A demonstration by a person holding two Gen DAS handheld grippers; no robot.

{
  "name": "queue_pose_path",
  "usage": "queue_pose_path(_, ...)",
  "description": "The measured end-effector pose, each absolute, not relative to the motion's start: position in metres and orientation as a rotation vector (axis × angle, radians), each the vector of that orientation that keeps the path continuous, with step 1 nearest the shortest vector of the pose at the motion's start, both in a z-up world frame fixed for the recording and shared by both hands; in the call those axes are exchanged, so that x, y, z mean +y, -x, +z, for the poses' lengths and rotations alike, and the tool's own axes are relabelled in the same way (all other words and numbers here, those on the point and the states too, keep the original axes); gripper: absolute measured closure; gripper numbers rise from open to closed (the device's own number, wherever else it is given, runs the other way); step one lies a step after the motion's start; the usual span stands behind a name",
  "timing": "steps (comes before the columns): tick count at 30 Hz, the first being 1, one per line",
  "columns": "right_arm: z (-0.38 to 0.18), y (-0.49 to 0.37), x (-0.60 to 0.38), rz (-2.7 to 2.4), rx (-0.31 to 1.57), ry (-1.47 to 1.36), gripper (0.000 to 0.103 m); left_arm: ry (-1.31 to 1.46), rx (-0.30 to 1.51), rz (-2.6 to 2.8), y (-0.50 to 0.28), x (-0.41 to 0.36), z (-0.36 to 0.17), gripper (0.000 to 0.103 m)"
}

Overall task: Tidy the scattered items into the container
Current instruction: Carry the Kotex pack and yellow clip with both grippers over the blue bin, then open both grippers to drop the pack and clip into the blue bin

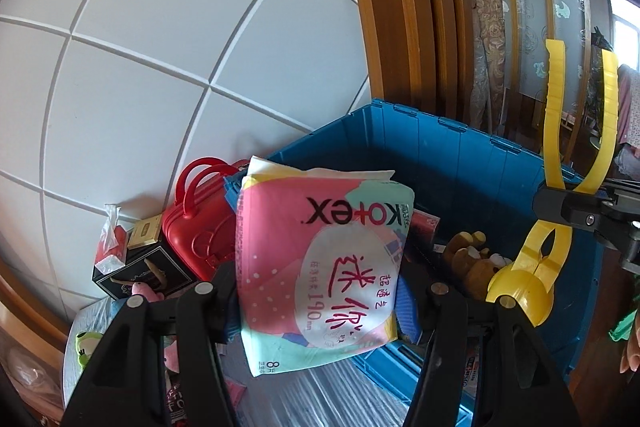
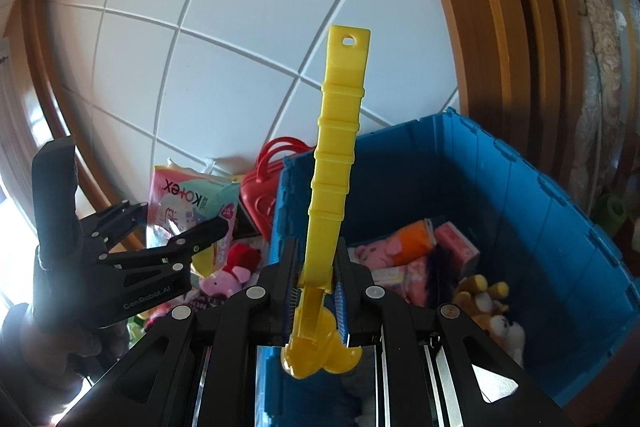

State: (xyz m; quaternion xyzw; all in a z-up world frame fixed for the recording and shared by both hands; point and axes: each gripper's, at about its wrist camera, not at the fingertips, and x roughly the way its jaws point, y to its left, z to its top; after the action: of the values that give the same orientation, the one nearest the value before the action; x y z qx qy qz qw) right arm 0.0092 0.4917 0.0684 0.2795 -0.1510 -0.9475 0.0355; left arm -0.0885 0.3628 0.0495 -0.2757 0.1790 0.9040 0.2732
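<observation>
1. I am gripping the pad packet (image 1: 320, 267) in the left claw (image 1: 320, 291), beside the blue crate's (image 1: 460, 163) near-left corner.
2. I am clamping the yellow tongs (image 2: 334, 163) upright in the right claw (image 2: 318, 283), nearer the crate opening (image 2: 520, 211), ahead-right.

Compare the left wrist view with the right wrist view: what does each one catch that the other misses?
Only the left wrist: a black box and a green frog toy beside the red case.
Only the right wrist: the bin's contents, including an orange-and-pink plush and pink packets, plus a pink pig toy outside.
Both: the blue bin, red case, Kotex pack in the left gripper, yellow tongs in the right gripper, and a brown bear.
</observation>
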Motion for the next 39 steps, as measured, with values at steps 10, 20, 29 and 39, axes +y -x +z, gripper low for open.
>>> queue_pose_path(10, 0.059, -0.014, 0.548, -2.995, -0.527, -0.9, 0.087, 0.748, 0.507, 2.345, 0.09, 0.421, 0.037, 0.045)
queue_pose_path(20, 0.05, -0.016, 0.581, -3.041, -0.566, -0.943, 0.087, 0.738, 0.522, 2.295, 0.089, 0.454, 0.035, 0.045)
queue_pose_path(29, 0.049, -0.015, 0.59, -3.046, -0.572, -0.953, 0.087, 0.737, 0.515, 2.295, 0.093, 0.459, 0.035, 0.045)
queue_pose_path(39, 0.054, -0.02, 0.594, -3.096, -0.541, -0.912, 0.002, 0.725, 0.497, 2.345, 0.093, 0.452, 0.04, 0.0)
